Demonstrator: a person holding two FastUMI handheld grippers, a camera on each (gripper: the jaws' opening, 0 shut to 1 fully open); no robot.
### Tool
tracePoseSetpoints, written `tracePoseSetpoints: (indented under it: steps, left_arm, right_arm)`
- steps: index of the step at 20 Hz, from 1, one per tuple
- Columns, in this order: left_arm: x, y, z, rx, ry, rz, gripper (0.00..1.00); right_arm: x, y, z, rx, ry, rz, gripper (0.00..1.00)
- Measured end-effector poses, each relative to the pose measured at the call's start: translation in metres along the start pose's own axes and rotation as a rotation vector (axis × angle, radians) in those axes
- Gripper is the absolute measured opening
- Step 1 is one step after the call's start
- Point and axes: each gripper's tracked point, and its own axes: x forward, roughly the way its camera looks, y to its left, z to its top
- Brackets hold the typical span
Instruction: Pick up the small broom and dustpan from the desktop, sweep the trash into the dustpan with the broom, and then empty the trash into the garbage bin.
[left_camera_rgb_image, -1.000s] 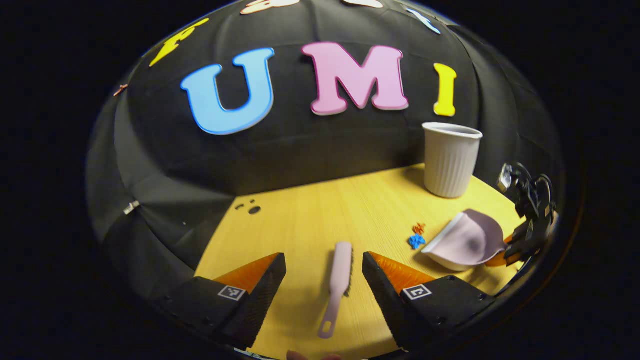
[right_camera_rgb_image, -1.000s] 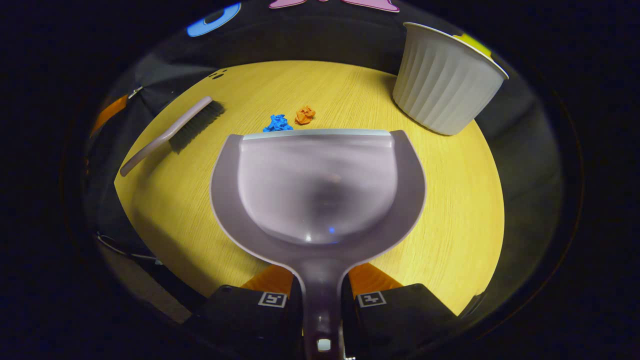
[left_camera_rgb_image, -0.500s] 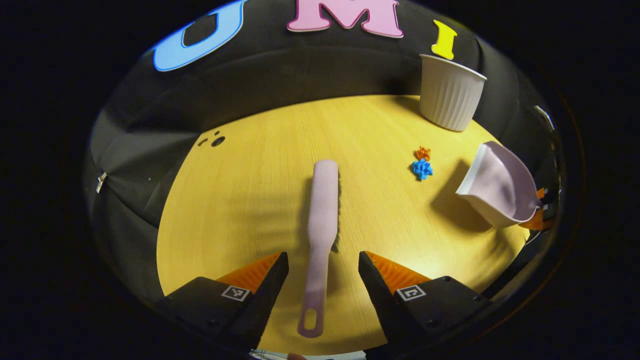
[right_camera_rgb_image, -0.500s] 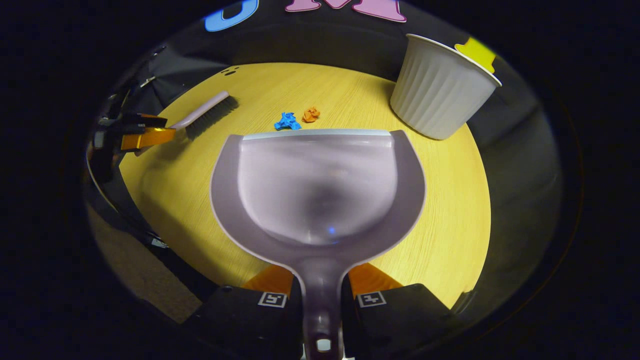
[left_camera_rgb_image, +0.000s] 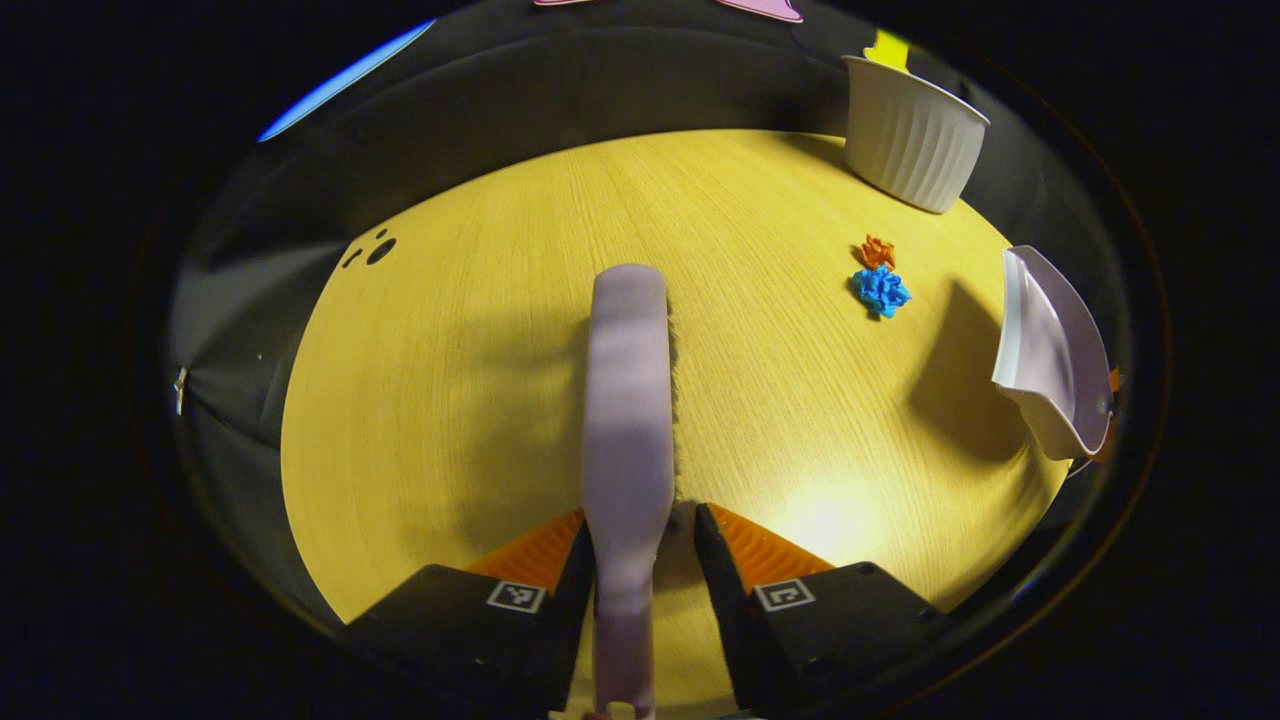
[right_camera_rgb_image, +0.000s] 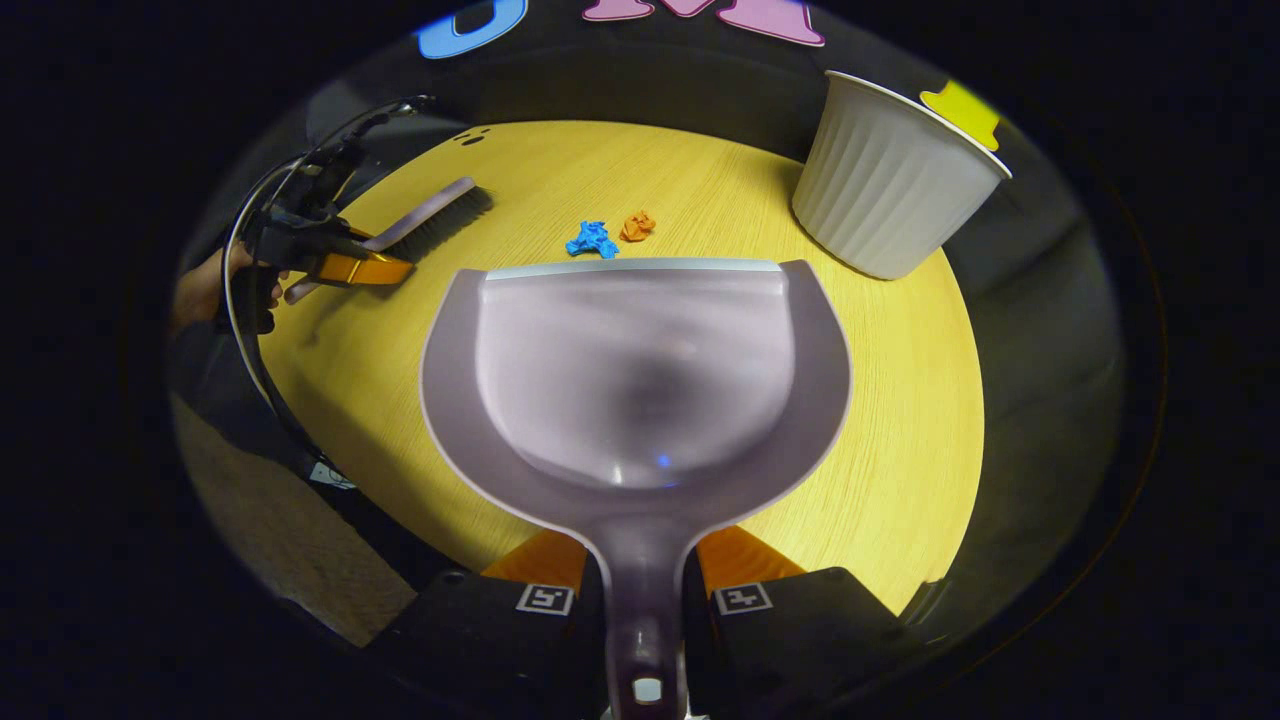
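Since a moment ago the left gripper (left_camera_rgb_image: 640, 560) has advanced astride the broom (left_camera_rgb_image: 628, 400) handle, whose long axis runs straight ahead between its nearly closed fingers, while the right gripper (right_camera_rgb_image: 642, 600) clamps the dustpan (right_camera_rgb_image: 635, 380)

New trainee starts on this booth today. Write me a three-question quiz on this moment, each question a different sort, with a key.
1. True or false: the dustpan already holds the trash.
2. Multiple choice: what does the right claw grip? A) the dustpan's handle B) the broom C) the garbage bin
3. Fill in: the blue scrap and the orange scrap lie on the desktop just beyond the dustpan's front ____.

Key
1. False: the pan is empty and both scraps lie on the desktop.
2. A
3. edge

Note: the left claw straddles the broom's handle; whether its fingers press on it cannot be told.
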Motion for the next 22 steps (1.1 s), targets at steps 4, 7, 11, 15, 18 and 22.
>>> tracePoseSetpoints:
  steps: [4, 7, 11, 15, 18, 22]
  left_arm:
    - [0.003, 0.006, 0.005, 0.024, 0.012, 0.014, 0.40]
    - [-0.002, 0.001, 0.014, 0.061, -0.007, 0.000, 0.29]
    - [-0.005, -0.021, 0.038, 0.138, -0.025, -0.058, 0.27]
    - [0.002, -0.039, 0.064, 0.179, 0.010, -0.088, 0.27]
    - [0.015, -0.057, 0.081, 0.225, 0.029, -0.118, 0.27]
    - [0.026, -0.087, 0.090, 0.258, 0.070, -0.197, 0.25]
  right_arm:
    - [-0.002, 0.003, 0.003, -0.014, 0.010, 0.011, 0.36]
    - [-0.003, 0.002, 0.000, -0.054, 0.066, 0.024, 0.36]
    - [-0.004, -0.001, 0.001, -0.108, 0.140, 0.048, 0.36]
    - [0.003, -0.009, -0.003, -0.140, 0.228, 0.051, 0.36]
    - [0.010, -0.013, -0.001, -0.146, 0.251, 0.061, 0.36]
    - [0.019, -0.018, 0.003, -0.149, 0.254, 0.070, 0.36]
